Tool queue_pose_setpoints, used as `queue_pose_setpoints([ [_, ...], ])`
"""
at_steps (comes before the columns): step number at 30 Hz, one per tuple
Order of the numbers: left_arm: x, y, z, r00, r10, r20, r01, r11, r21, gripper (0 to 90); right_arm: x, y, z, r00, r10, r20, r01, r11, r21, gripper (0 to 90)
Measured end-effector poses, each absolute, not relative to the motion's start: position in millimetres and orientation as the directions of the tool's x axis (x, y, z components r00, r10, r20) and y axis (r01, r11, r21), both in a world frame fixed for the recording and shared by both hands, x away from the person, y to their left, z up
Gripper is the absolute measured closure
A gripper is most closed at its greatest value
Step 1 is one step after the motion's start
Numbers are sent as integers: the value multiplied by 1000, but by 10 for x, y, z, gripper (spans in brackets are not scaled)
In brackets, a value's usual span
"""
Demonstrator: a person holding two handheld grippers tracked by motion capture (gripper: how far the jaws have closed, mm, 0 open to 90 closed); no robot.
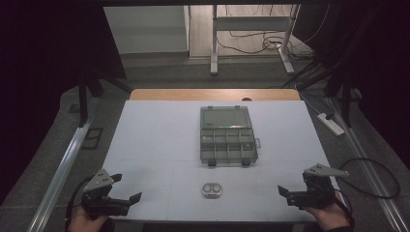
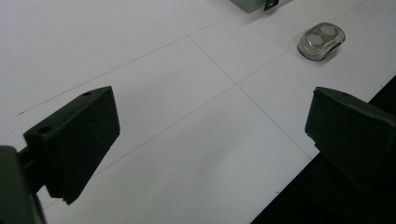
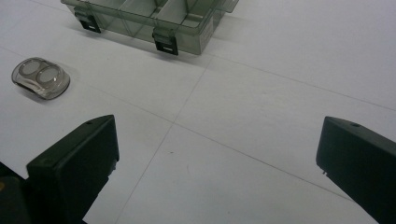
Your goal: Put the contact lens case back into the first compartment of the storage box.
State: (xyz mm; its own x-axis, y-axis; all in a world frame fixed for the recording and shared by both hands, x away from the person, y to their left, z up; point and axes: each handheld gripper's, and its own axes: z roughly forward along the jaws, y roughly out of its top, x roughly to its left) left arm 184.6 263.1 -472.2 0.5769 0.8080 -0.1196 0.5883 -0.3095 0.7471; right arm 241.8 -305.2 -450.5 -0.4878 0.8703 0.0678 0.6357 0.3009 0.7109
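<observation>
A clear plastic organiser box [image 1: 227, 146] lies open in the middle of the white table [image 1: 154, 130], its lid [image 1: 225, 117] folded back and its compartments showing. In front of it rests a small clear oval case [image 1: 212, 190] with two white round pieces inside. My left gripper [image 1: 126, 187] is held near the front left corner, open with nothing between its jaws. My right gripper [image 1: 295, 182] is held at the front right, open too. The left gripper view has the open left gripper [image 2: 212, 112] and the case [image 2: 321, 40] at the upper right. The right gripper view shows the open right gripper [image 3: 217, 135], the case [image 3: 40, 77] and the box [image 3: 149, 18].
Beyond the table's far wooden edge [image 1: 215, 94] stands a white desk frame [image 1: 251, 29] with cables on the floor. A power strip [image 1: 331, 123] lies to the right of the table. A metal rail [image 1: 63, 164] runs along the left side.
</observation>
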Motion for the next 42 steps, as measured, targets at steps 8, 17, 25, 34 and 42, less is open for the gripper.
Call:
queue_pose_setpoints([
  [8, 1851, 2630, -4725, 576, 809, -117, 591, -313, 744, 33, 2414, -3020, -4509, -501, 864, 45, 633, 330, 701, 0],
  [17, 1853, 2627, -4726, 573, 811, -117, 594, -313, 741, 34, 2419, -3004, -4513, -504, 863, 31, 634, 346, 692, 0],
  [25, 1857, 2630, -4727, 571, 812, -119, 597, -311, 740, 36, 2415, -2975, -4511, -523, 852, 17, 625, 370, 688, 8],
  [34, 1860, 2634, -4728, 570, 813, -123, 599, -308, 739, 37, 2435, -2894, -4507, -565, 825, 7, 597, 402, 694, 0],
  [42, 1862, 2633, -4729, 568, 813, -123, 601, -308, 738, 36, 2464, -2865, -4491, -599, 800, 43, 577, 394, 716, 0],
])
